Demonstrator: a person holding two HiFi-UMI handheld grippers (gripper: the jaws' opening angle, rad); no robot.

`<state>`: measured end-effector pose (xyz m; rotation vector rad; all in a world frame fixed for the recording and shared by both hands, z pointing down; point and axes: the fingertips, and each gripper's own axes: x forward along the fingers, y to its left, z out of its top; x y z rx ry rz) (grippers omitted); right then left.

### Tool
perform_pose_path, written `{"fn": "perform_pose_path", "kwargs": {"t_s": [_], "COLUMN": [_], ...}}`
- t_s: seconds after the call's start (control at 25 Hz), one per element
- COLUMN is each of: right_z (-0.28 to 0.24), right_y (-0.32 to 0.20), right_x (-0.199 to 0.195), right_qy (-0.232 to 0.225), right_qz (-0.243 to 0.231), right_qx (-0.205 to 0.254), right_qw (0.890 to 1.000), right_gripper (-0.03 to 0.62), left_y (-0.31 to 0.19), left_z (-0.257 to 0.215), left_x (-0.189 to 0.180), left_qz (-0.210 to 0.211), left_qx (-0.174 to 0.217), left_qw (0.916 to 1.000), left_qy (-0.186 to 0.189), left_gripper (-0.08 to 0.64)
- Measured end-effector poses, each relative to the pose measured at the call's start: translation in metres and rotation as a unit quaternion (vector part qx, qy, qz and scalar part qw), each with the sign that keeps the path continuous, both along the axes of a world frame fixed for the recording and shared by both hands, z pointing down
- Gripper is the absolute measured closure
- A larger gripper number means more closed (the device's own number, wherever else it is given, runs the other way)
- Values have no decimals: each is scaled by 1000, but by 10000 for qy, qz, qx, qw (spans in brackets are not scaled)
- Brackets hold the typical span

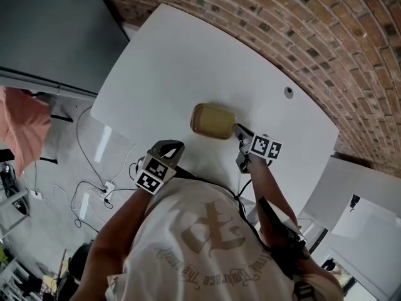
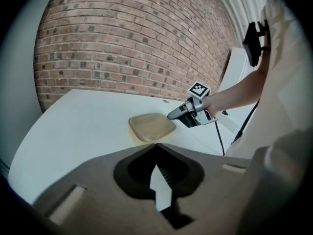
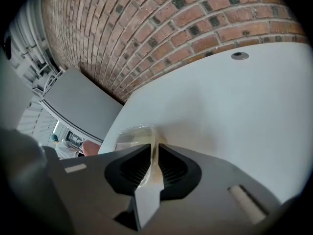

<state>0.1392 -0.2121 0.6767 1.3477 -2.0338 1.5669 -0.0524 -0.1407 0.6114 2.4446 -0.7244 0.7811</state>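
Observation:
A shallow, translucent tan plastic container [image 1: 213,121] lies on the white table [image 1: 188,61] near its front edge. My right gripper [image 1: 240,130] is shut on the container's right rim. In the right gripper view the thin rim [image 3: 132,136] runs between the jaws of the gripper [image 3: 154,151]. The left gripper view shows the container [image 2: 151,126] flat on the table [image 2: 73,126], with the right gripper [image 2: 171,115] pinching its edge. My left gripper [image 1: 172,146] hovers just off the table's front edge, short of the container. It is shut [image 2: 156,146] and holds nothing.
A brick wall [image 1: 301,24] runs behind the table. A small round grommet [image 1: 288,92] sits in the tabletop at the far right. Cables and a power strip [image 1: 103,188] lie on the floor at left. A grey cabinet [image 1: 50,30] stands at far left, white furniture [image 1: 363,205] at right.

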Motion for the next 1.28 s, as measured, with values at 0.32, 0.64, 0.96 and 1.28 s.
{"fn": "perform_pose_path", "kwargs": {"t_s": [0.32, 0.64, 0.96, 1.28], "right_z": [-2, -16, -34, -50], "right_y": [1, 6, 17, 36], "right_x": [3, 12, 18, 27], "right_qy": [64, -13, -161, -269], "right_qz": [-3, 53, 95, 121], "right_qx": [8, 171, 380, 568], "right_qw": [10000, 9998, 9991, 9980], "right_gripper": [540, 541, 543, 545], "left_y": [-1, 4, 15, 33], "left_z": [-1, -6, -13, -21], "left_x": [3, 9, 17, 26], "left_qz": [-4, 42, 78, 117], "left_qx": [11, 91, 218, 326], "left_qw": [10000, 9999, 9997, 9994], "left_qy": [0, -8, -17, -40], "left_gripper": [555, 555, 555, 555]}}
